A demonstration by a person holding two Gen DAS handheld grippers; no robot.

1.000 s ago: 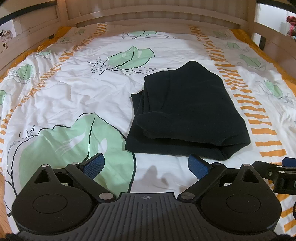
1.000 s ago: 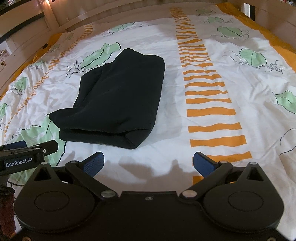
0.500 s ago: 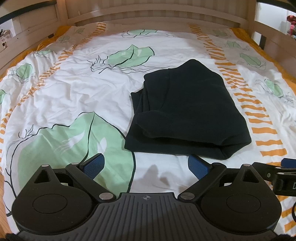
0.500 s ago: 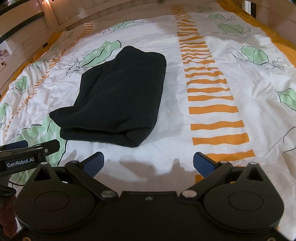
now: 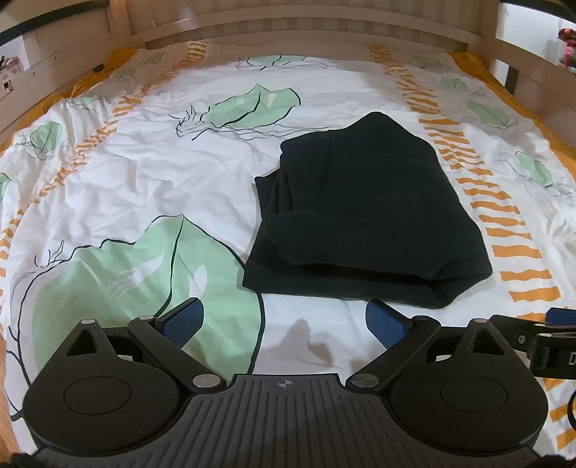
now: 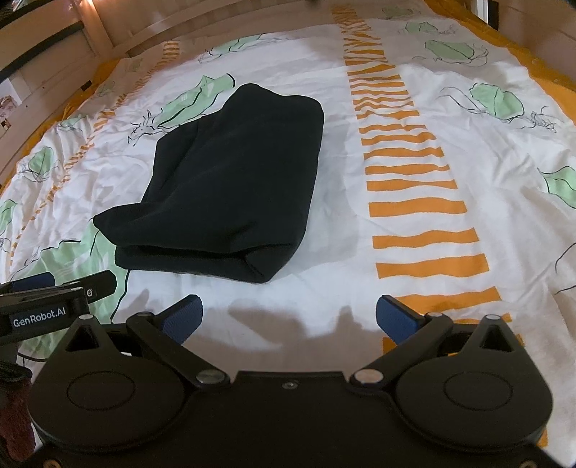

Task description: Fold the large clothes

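A black garment lies folded into a thick rectangle on the bed, its rolled near edge facing me; it also shows in the right wrist view. My left gripper is open and empty, just short of the garment's near edge. My right gripper is open and empty, short of the garment's near right corner. The right gripper's side shows at the right edge of the left wrist view; the left gripper's side shows at the left edge of the right wrist view.
The bed is covered by a white sheet with green leaves and orange stripes. A wooden bed frame runs along the far side and both sides.
Both views have shifted slightly; the garment sits a little lower in frame. Both grippers stay open and empty. The garment has not moved on the bed.
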